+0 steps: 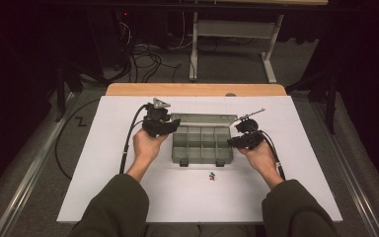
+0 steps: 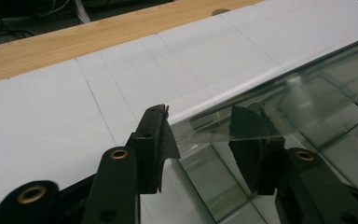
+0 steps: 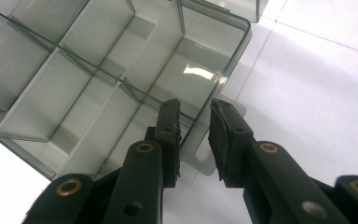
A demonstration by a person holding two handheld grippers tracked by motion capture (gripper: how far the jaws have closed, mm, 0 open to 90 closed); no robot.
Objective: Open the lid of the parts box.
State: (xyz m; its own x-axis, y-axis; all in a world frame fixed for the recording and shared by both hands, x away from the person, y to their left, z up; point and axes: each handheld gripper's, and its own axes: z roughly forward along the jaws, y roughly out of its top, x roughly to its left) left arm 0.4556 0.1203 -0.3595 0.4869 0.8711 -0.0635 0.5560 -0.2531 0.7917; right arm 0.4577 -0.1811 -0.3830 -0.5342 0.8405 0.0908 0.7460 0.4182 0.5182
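Left gripper [image 2: 198, 135] with its jaws apart around the lid edge, right gripper [image 3: 193, 123] at the corner of the clear compartment box [image 1: 202, 143].

In the left gripper view, the two black jaws rise from the bottom centre and the thin edge of the transparent lid [image 2: 279, 93] passes between them; the pads do not seem to press on it. In the right gripper view, the jaws stand spread at the lower centre, one on each side of the box wall near a latch tab [image 3: 205, 158], with a gap visible to the right pad. In the high view, the box lies open in the middle of the white table [image 1: 103, 187], the left gripper at its upper left corner, the right gripper at its right side. Some small coloured pieces [image 1: 211, 176] lie just below the box, apart from it.
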